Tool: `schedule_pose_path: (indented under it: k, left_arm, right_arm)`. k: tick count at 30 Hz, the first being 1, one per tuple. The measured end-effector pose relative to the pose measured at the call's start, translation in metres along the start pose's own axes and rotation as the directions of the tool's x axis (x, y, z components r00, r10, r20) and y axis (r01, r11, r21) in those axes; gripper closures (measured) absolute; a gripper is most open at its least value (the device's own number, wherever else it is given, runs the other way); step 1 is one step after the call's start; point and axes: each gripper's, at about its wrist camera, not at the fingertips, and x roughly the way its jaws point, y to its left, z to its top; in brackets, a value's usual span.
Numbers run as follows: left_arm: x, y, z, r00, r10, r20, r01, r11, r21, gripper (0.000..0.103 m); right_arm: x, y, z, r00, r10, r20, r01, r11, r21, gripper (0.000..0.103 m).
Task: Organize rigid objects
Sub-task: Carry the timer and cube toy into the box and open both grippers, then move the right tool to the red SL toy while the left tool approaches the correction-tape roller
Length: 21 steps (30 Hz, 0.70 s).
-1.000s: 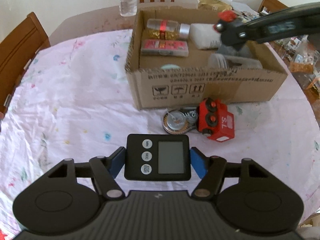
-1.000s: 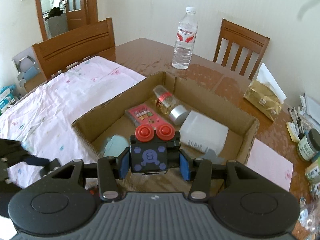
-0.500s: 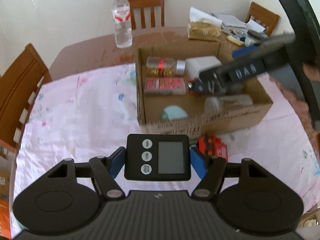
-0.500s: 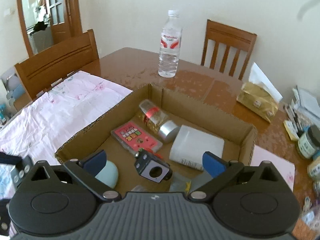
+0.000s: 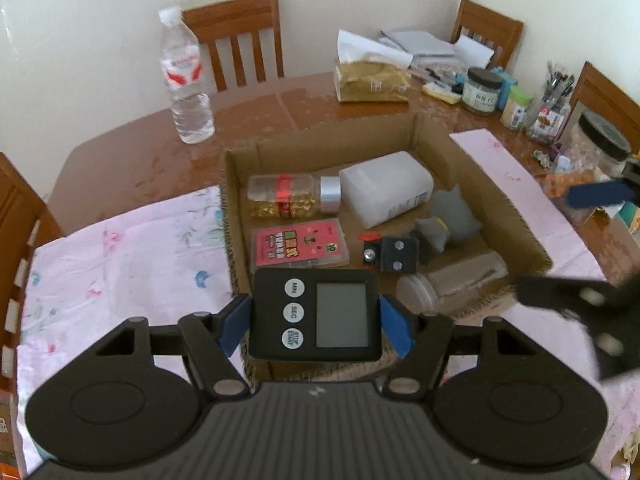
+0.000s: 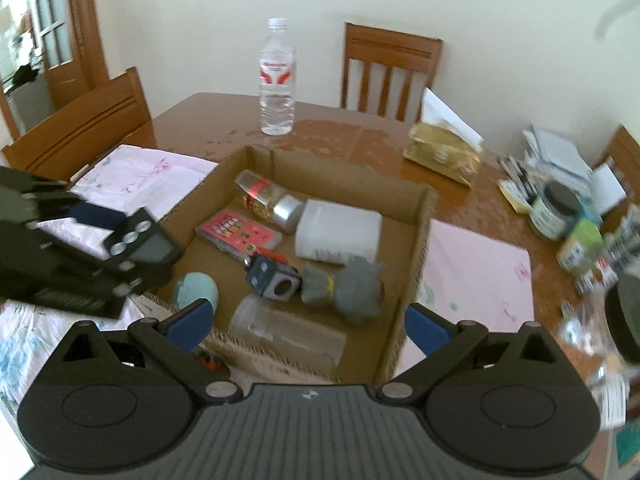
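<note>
Black timer (image 5: 314,314) clamped between left gripper (image 5: 315,322) pads, held over near wall of cardboard box (image 5: 512,204) — right gripper (image 6: 306,324) jaws spread wide, nothing between them, dark toy block (image 6: 272,276) lying in box at 12 o'clock of it, grey figure (image 6: 344,284) just beside at 3 o'clock.

Rough brown cardboard box (image 5: 516,216) is sitting on floral cloth (image 5: 120,264). Glossy wooden table (image 5: 256,116) is gleaming at twelve o'clock.
</note>
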Motion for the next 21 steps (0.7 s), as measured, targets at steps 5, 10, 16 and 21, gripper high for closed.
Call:
schedule_pose_path:
  k: [5,10,16,21]
  left_arm:
    - [0.02,-0.003,0.008,1.0,-0.004,-0.005,0.004,0.999,0.034,0.034]
    - [0.014,-0.003,0.012,0.999,0.022,0.038,-0.024,0.998,0.054,0.001]
    - [-0.005,0.007,0.003,0.997,0.039,0.06,-0.041,0.998,0.04,0.001]
    - [-0.023,0.021,-0.019,0.994,0.069,0.084,-0.069,0.998,0.002,0.001]
  right_arm:
    - [-0.004,-0.003,-0.013,0.998,-0.04,-0.038,0.04,0.999,0.012,0.0]
    - [-0.004,0.001,-0.021,0.996,-0.063,-0.058,0.063,0.998,0.015,0.0]
    - [0.001,0.01,-0.024,0.995,-0.061,-0.075,0.063,0.997,0.034,0.0]
    - [0.013,0.022,-0.03,0.995,-0.05,-0.092,0.055,0.997,0.058,0.0]
